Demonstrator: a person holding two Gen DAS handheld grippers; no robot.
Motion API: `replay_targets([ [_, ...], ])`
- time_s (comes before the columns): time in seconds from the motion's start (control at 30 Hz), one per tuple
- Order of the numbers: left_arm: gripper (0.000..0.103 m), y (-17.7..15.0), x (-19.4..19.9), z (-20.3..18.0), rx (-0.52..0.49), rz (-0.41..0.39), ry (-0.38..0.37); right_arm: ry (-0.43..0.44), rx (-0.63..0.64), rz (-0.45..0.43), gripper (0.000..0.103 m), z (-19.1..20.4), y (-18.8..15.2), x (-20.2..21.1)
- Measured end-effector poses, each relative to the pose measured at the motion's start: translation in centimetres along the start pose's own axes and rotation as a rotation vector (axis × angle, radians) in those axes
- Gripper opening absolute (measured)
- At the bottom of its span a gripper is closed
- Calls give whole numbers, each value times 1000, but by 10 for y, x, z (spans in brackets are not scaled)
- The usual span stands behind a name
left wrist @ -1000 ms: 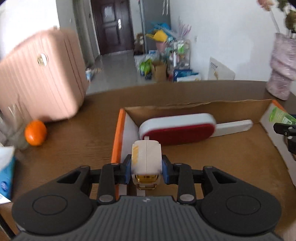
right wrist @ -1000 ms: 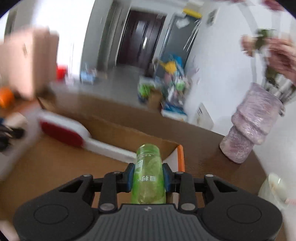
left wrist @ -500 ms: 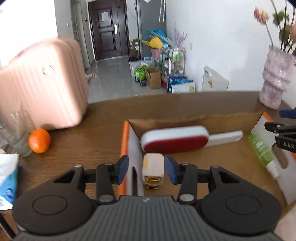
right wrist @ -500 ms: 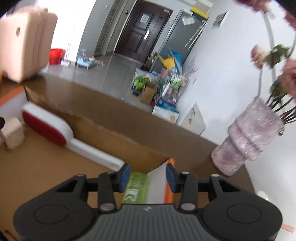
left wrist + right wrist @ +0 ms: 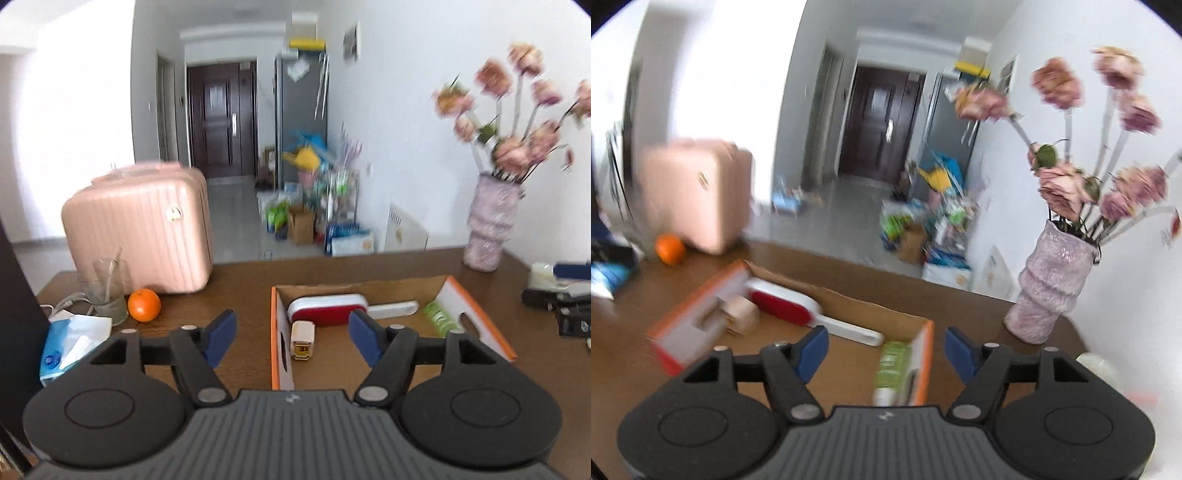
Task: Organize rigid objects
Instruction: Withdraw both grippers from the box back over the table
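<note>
We see both hand-held grippers, left (image 5: 290, 330) and right (image 5: 882, 349), opening with nothing between them. The charger (image 5: 303, 339) and green bottle (image 5: 437, 317) lie in the box (image 5: 275, 332). A careless sweep could hit the vase (image 5: 1049, 288).

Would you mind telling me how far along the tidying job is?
Done: the brush, charger and green bottle lie in the cardboard box. In hand: nothing; the left gripper and right gripper are opening, empty. Possibly left: the orange.

One brush (image 5: 327, 309), one bottle (image 5: 438, 318), one orange (image 5: 144, 305)
</note>
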State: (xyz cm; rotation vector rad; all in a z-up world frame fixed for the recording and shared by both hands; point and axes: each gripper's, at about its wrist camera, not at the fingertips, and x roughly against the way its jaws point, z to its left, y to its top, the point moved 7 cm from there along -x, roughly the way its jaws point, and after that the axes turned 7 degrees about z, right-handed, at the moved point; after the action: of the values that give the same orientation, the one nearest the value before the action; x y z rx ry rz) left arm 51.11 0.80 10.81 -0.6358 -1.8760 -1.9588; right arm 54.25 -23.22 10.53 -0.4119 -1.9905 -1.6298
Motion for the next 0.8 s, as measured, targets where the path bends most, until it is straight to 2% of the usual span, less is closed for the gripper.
replay_targets([
  [0.1,76,-22,37,-7,-35,-77,2,61,-81,-83,73,11,-33,48],
  [0.23,77,-70,81,-14,-18,-129,-23,94,-134,-166,77,24,-75,101],
  [0.33,83,-104,116,-16,5,-192,-17,115,-157,-206,79,34,-106,134],
  [0.43,87,-138,146,-17,-13,-231,45,129,-171,-212,84,44,-139,156],
  [0.53,91,-173,172,-18,-25,-223,60,123,-142,-212,86,59,-172,175],
  [0.6,99,-198,191,-20,-33,-216,54,122,-129,-194,87,68,-194,188],
  [0.73,101,-242,215,-28,-66,-199,77,156,-143,-193,92,84,-234,217],
  [0.8,101,-261,228,-30,-55,-188,64,162,-149,-179,92,89,-255,230],
])
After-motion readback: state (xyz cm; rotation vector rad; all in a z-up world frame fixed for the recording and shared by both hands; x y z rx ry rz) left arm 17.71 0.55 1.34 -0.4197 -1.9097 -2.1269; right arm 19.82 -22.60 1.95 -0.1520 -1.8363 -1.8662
